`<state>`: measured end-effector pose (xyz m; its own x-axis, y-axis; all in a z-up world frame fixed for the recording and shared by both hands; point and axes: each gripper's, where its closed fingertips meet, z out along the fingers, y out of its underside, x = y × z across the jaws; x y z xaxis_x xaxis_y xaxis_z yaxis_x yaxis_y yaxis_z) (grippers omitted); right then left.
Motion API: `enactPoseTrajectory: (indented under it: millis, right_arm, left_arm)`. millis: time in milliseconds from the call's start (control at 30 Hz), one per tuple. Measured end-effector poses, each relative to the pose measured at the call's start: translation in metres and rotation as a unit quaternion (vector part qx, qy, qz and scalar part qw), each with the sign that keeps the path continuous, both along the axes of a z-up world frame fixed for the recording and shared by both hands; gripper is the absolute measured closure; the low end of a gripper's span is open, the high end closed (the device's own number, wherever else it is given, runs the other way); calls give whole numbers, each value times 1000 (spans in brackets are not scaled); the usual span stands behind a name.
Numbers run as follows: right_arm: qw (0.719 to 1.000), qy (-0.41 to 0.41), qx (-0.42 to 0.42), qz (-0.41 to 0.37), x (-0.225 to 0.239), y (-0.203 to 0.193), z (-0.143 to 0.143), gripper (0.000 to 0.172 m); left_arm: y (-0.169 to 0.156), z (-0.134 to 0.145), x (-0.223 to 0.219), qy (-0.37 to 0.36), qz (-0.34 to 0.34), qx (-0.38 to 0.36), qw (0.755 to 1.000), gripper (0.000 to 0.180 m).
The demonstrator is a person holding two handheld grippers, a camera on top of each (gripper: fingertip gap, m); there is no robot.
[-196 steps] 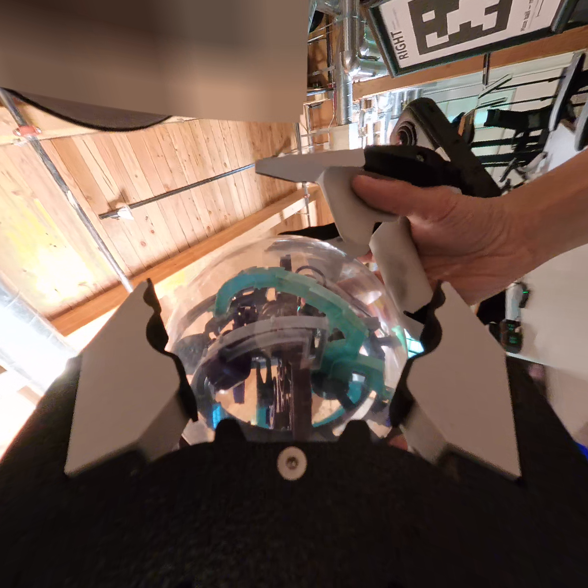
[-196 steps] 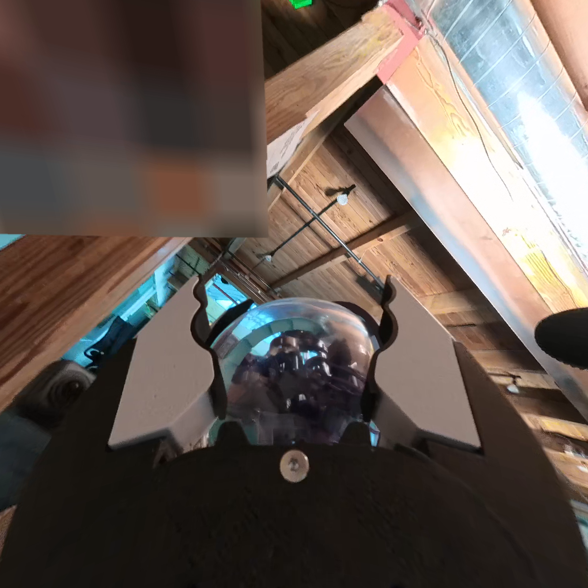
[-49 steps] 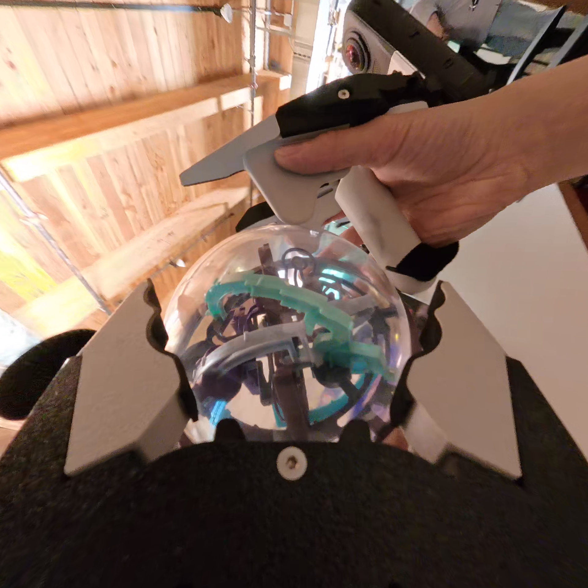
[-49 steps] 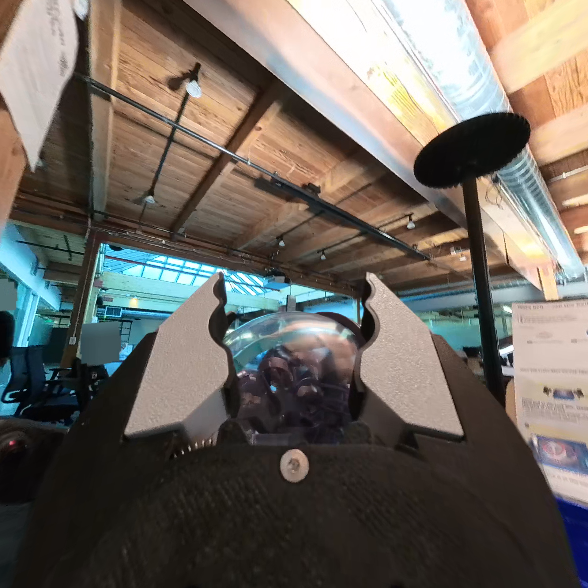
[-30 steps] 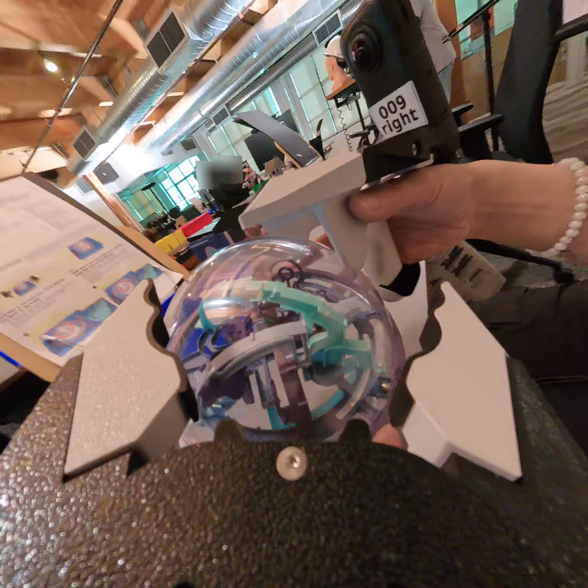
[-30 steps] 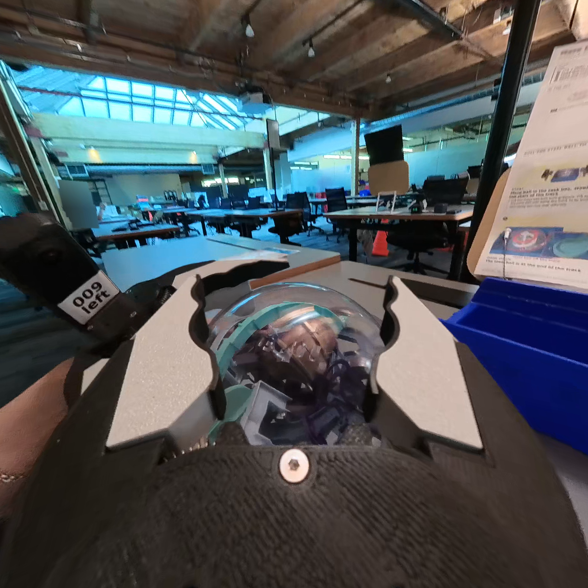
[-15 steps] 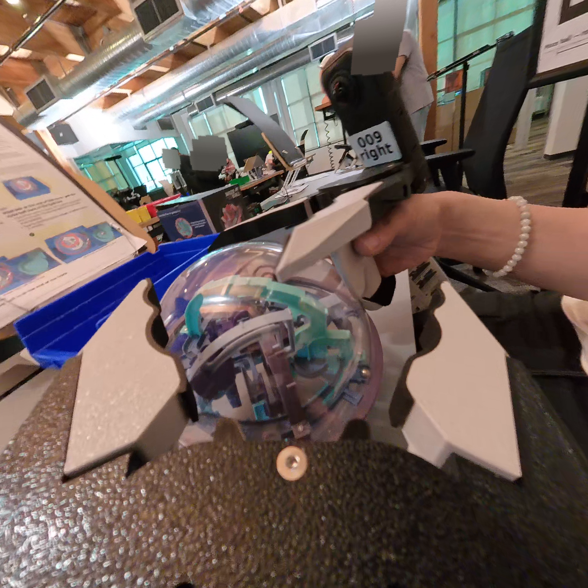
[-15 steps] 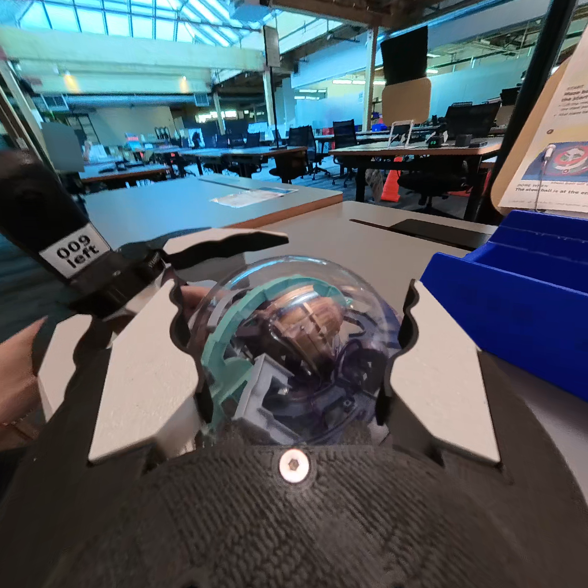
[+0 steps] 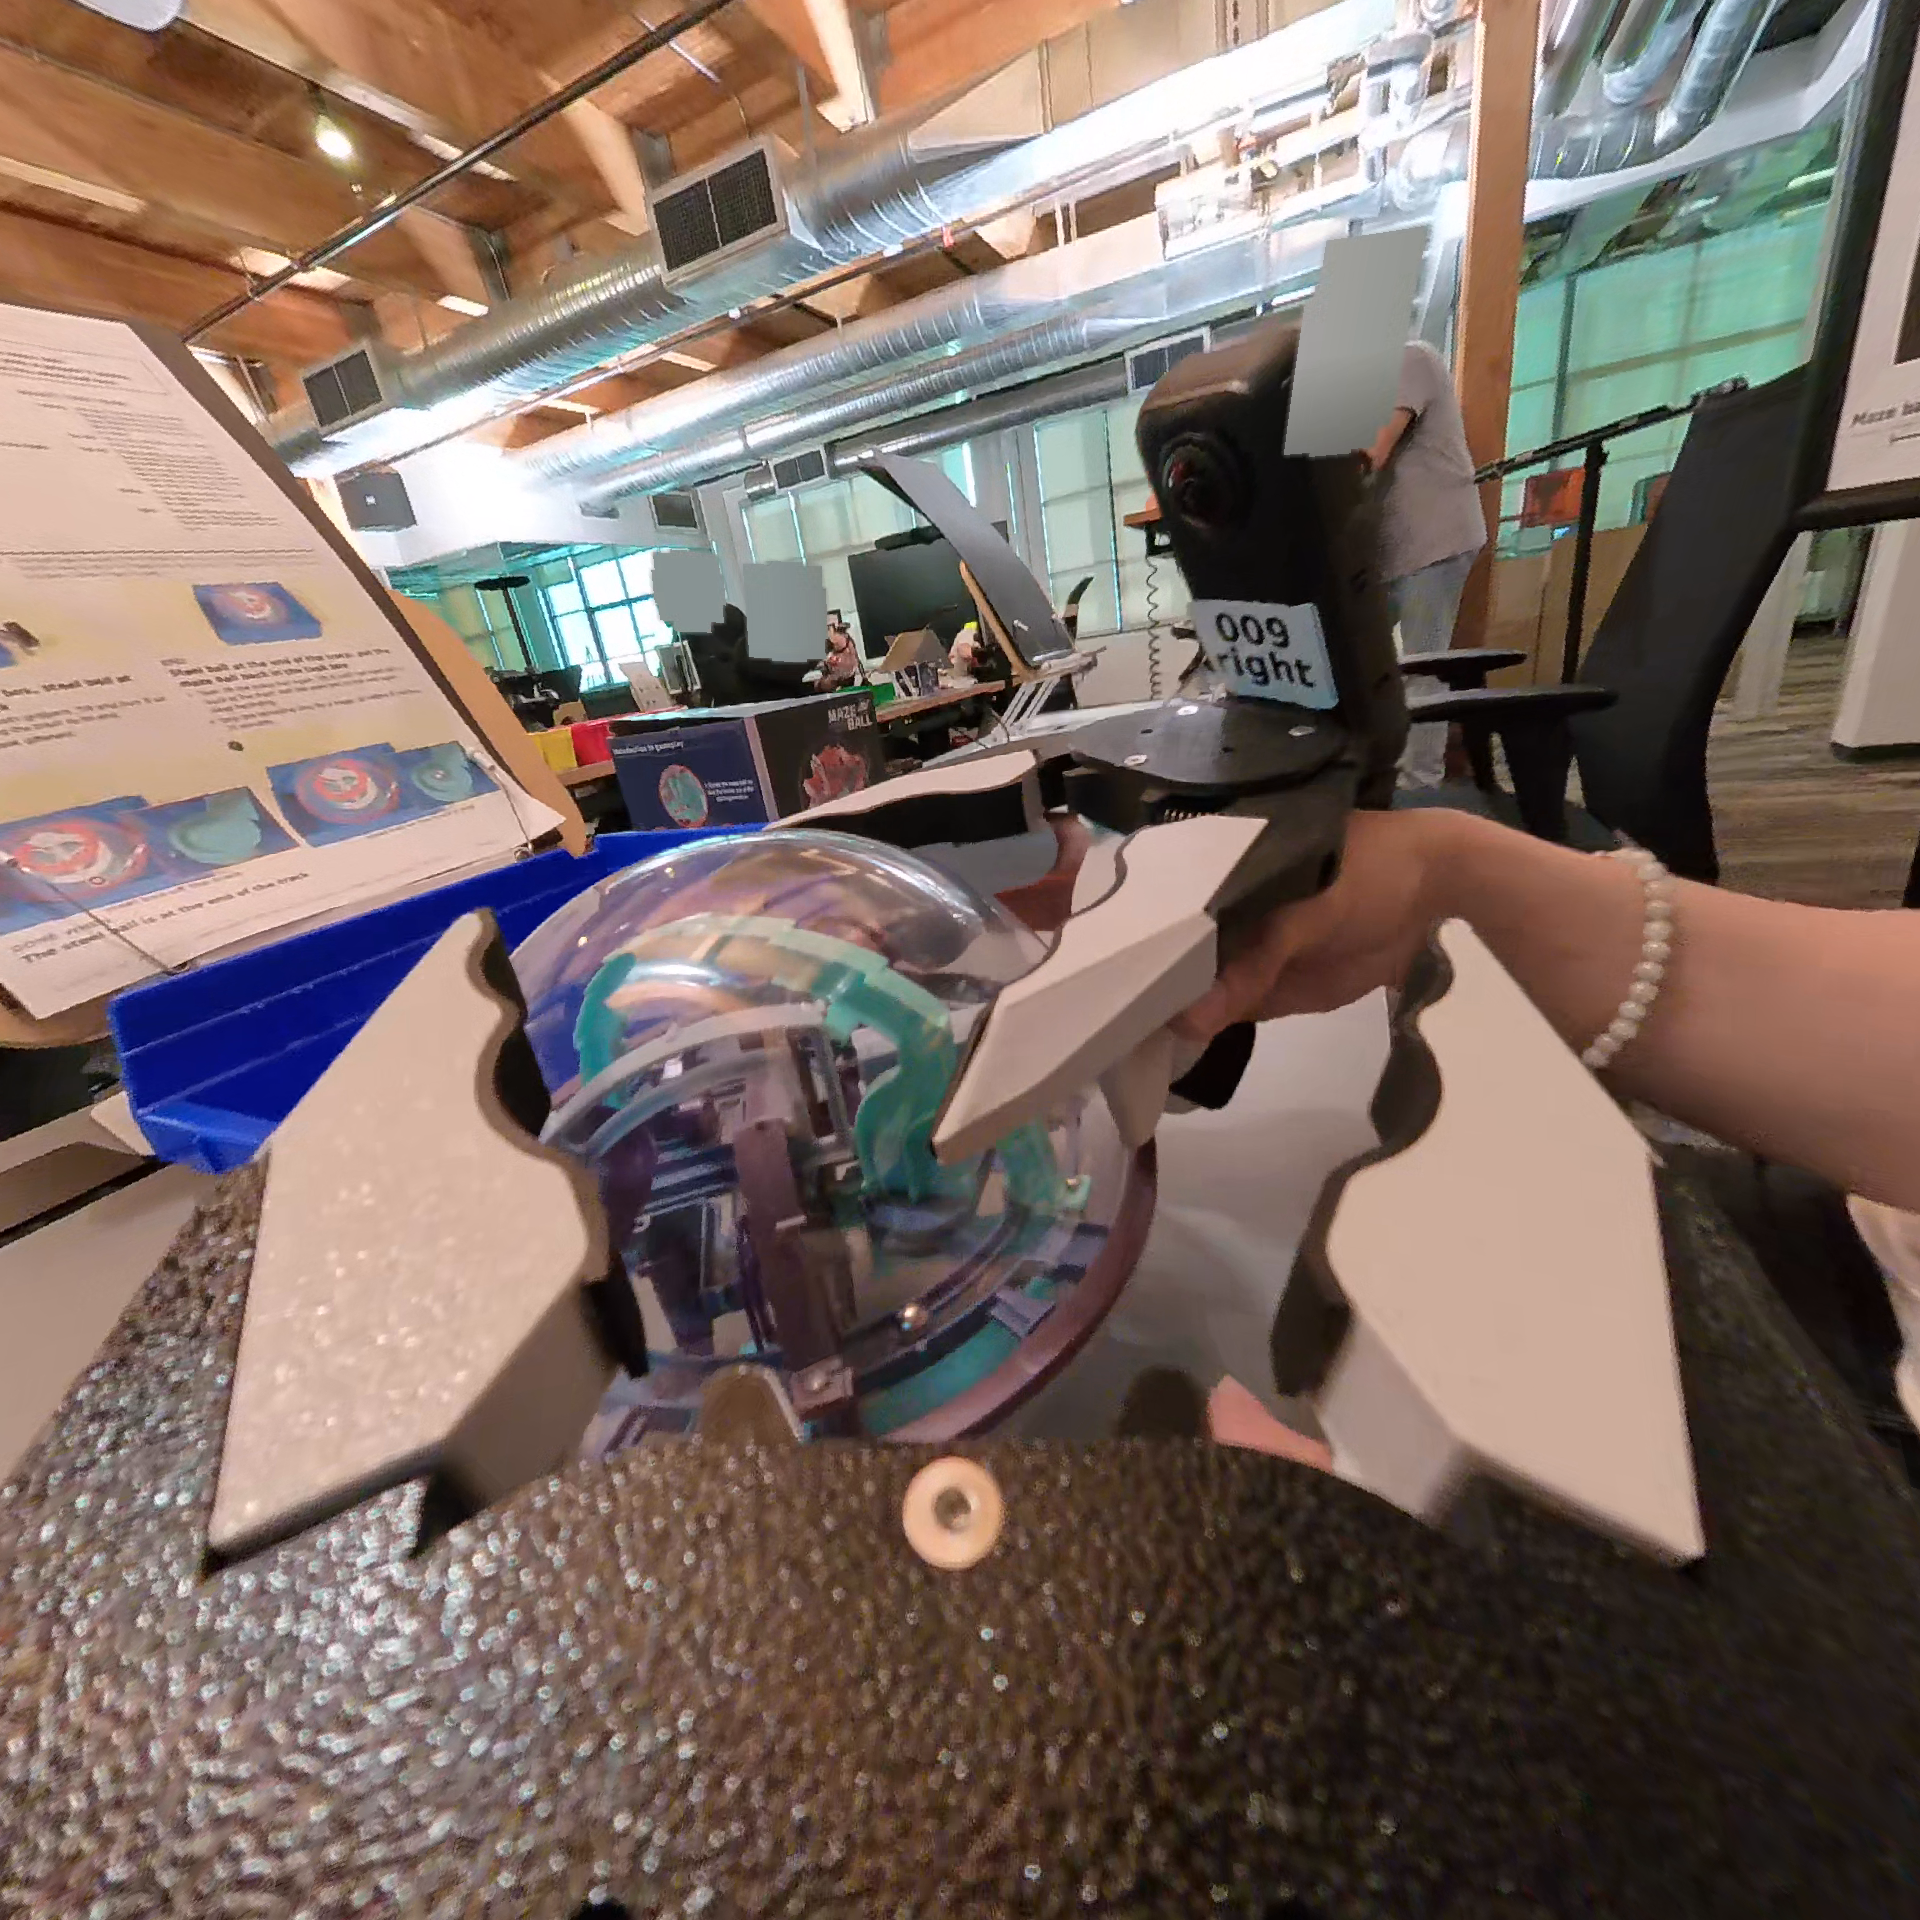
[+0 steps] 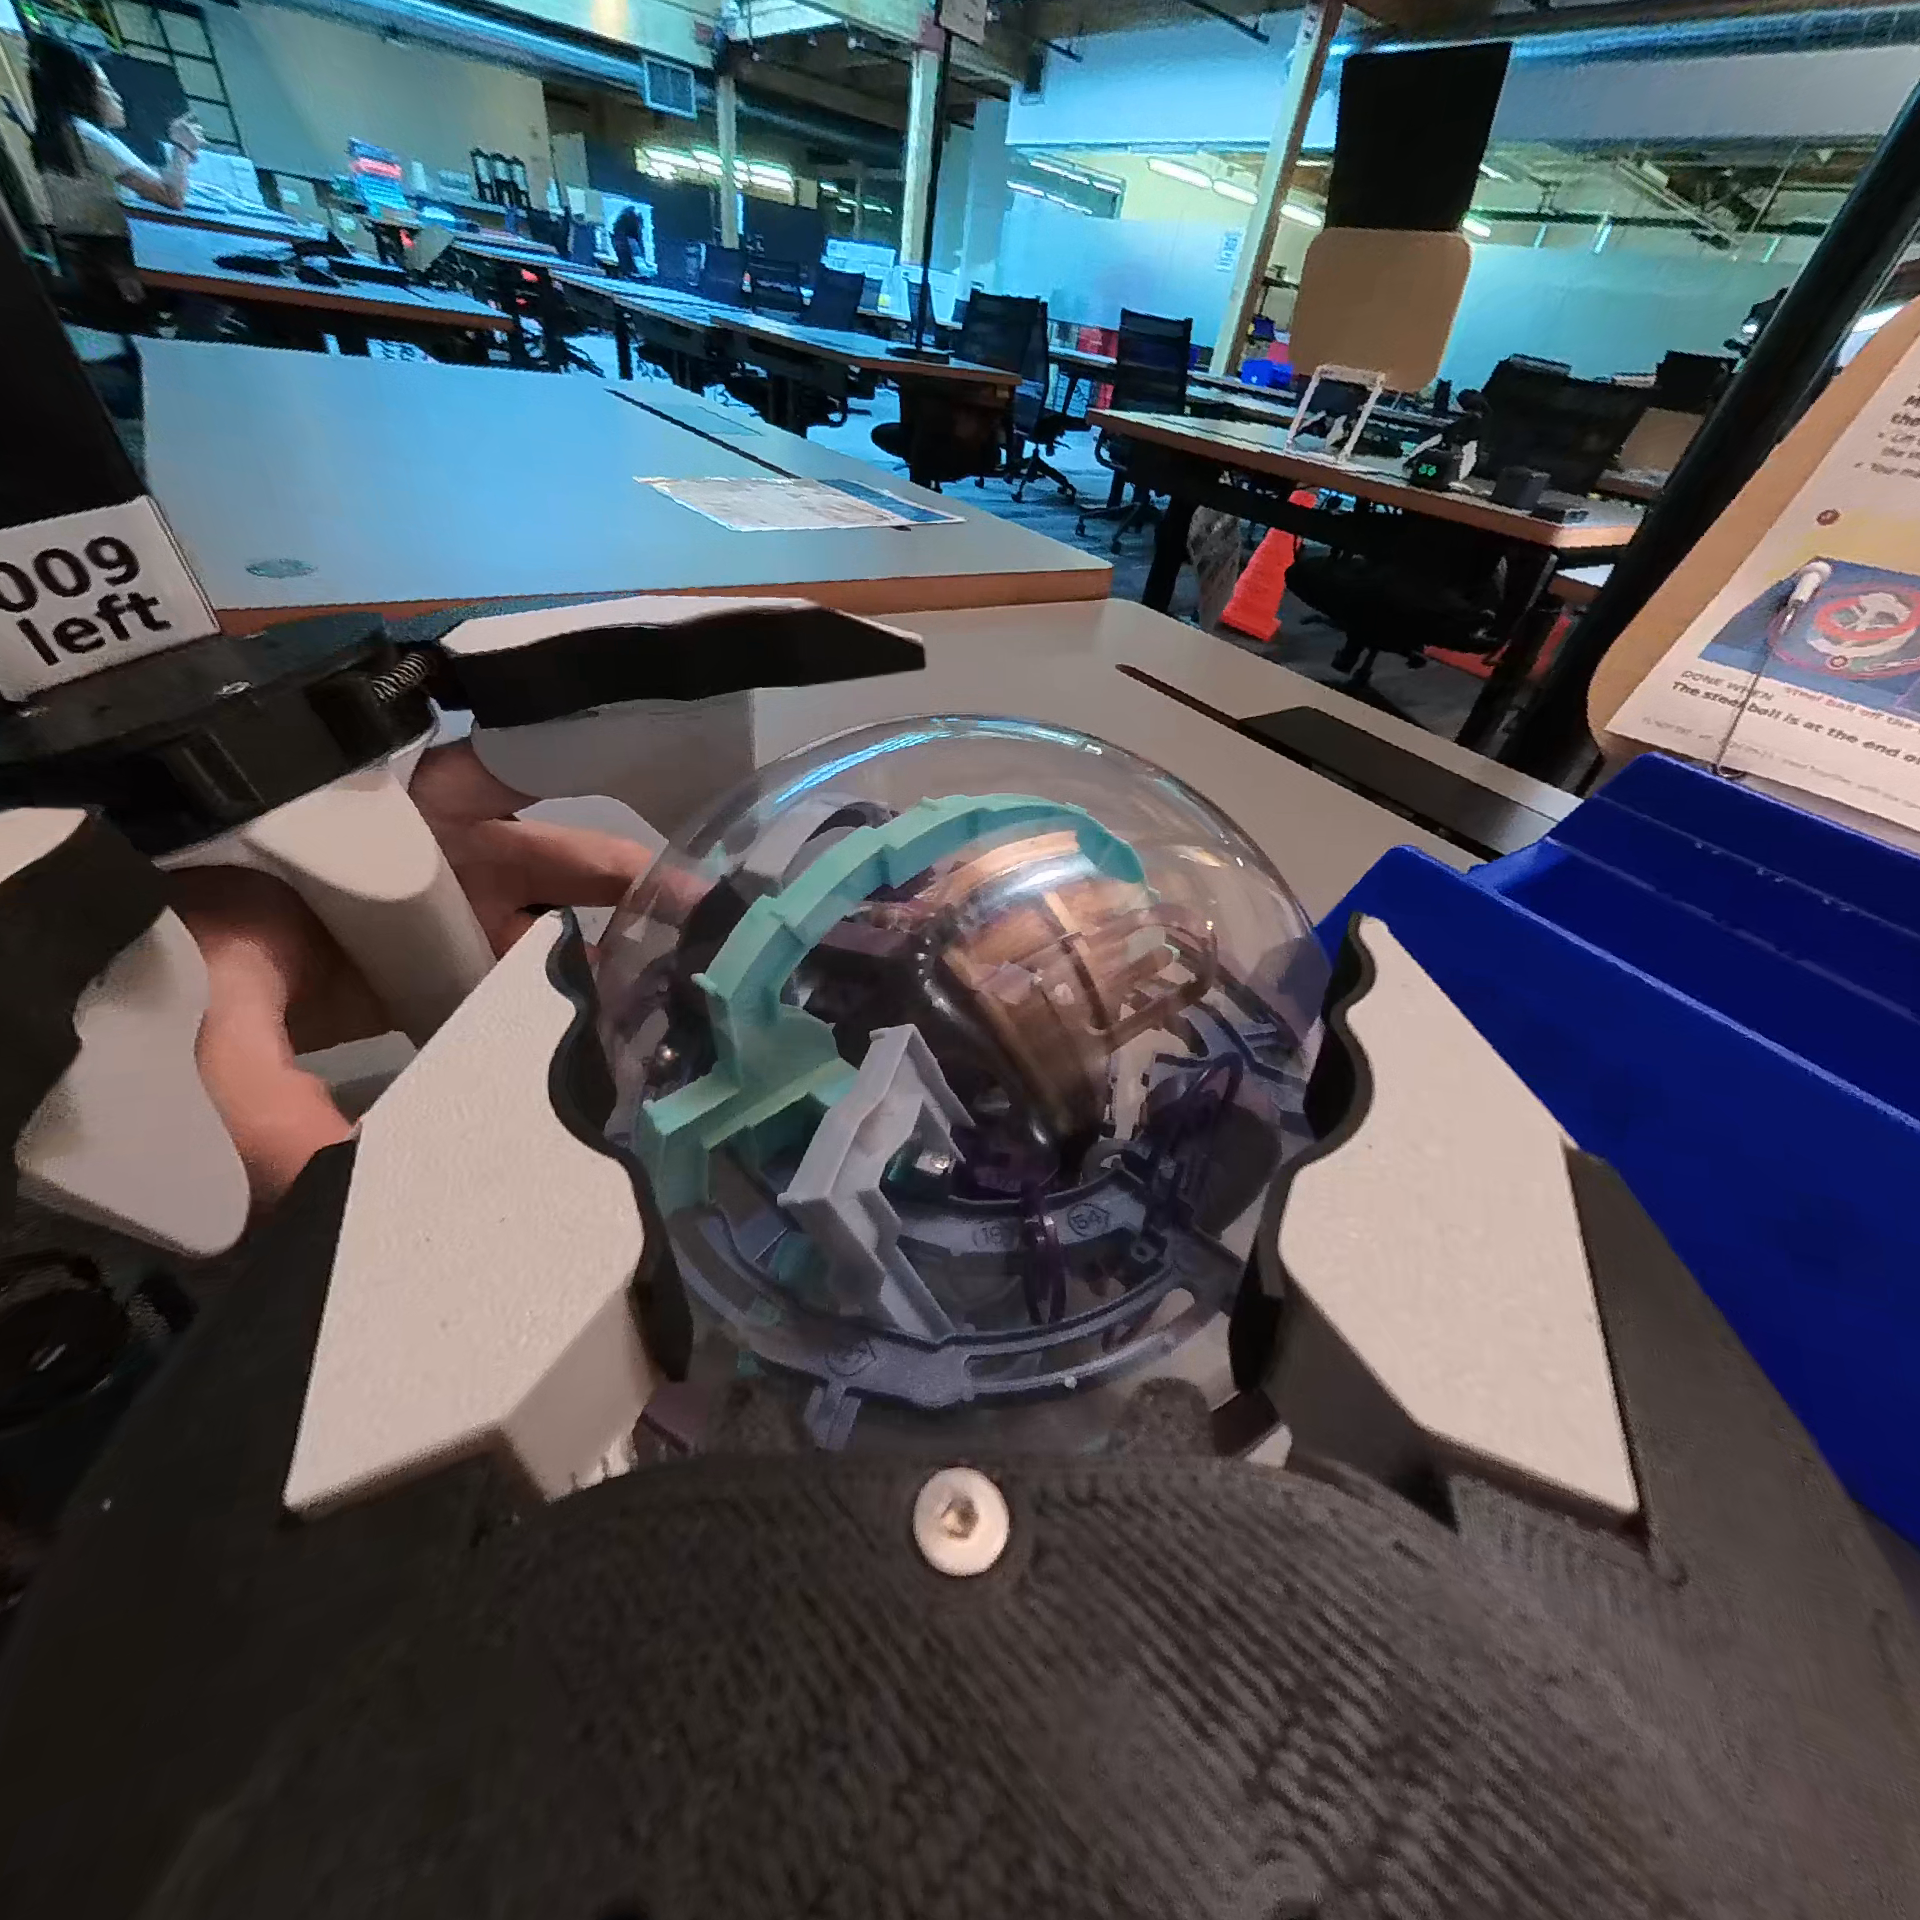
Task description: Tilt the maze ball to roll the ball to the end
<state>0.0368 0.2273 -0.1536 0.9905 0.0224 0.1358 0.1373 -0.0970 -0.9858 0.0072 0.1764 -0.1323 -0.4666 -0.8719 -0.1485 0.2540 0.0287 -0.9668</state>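
Left wrist view, lower frame: the left gripper (image 9: pixel 956 1049) has its jaws spread; the left finger (image 9: pixel 416 1226) touches the maze ball (image 9: pixel 810 1122), while the right finger (image 9: pixel 1496 1247) stands clear of it. The transparent sphere, with teal and purple tracks inside, sits at frame centre; a small steel ball (image 9: pixel 911 1318) lies on a low track.

Right wrist view, centre: the right gripper (image 10: pixel 951 997) has both jaws against the sphere's sides, pinching it above the grey worktop (image 10: pixel 1039 665). At the right edge, just beside the sphere, stands a blue bin (image 10: pixel 1714 997); behind it, an instruction sheet (image 10: pixel 1808 623). At the left, a hand (image 10: pixel 270 997) holds the other gripper.
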Motion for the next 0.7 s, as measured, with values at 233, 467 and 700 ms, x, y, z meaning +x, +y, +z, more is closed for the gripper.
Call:
enactPoseTrajectory:
  millis: [233,467,700]
  right_arm:
    - [1000,5,17,9,11,-1,0,36]
    - [1000,-2,30,9,9,-4,1,36]
    - [998,-55,23,20,-4,-3,-1,34]
  left_arm:
    - [1,-7,1,10,-21,-31,999,24]
    - [-3,-8,-2,5,-31,-24,999,23]
    - [-16,-18,-4,28,-20,102,994,24]
